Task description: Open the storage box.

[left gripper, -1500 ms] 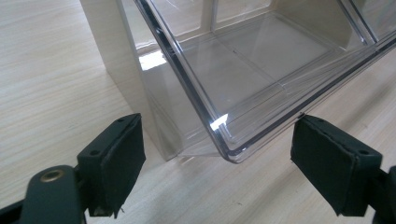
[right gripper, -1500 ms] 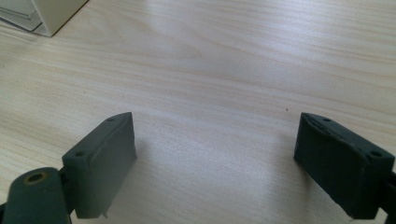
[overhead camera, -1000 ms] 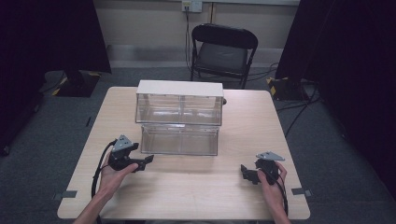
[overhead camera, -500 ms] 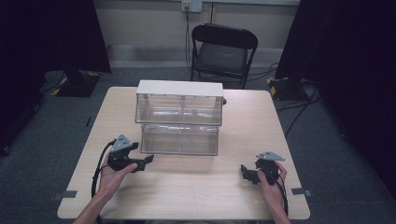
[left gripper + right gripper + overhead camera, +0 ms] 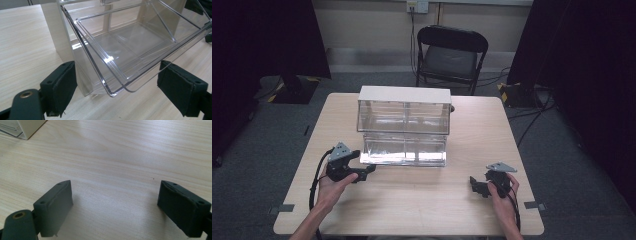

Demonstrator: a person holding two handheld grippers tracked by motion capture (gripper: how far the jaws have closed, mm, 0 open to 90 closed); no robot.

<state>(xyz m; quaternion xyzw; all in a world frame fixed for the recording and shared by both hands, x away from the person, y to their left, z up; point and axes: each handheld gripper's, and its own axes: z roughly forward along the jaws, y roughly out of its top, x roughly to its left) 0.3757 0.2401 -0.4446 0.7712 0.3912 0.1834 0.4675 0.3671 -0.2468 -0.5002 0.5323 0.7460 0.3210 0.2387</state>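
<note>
While the right hand-held gripper (image 5: 482, 186) rests spread over bare table (image 5: 432, 205) as before, the left hand-held gripper (image 5: 362, 171) has edged up to the near left corner of the clear drawer (image 5: 404, 150), which stands pulled out from the storage box (image 5: 404, 107) at mid-table. Its jaws gape wide around that corner, touching nothing. A grip on the drawer looks imminent.

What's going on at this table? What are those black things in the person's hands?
They are hand-held grippers. The left gripper is open at the corner of a clear drawer pulled out of a small clear-fronted cabinet, its fingers either side of the rim but not closed. The right gripper, also open, sits apart over bare table.
</note>
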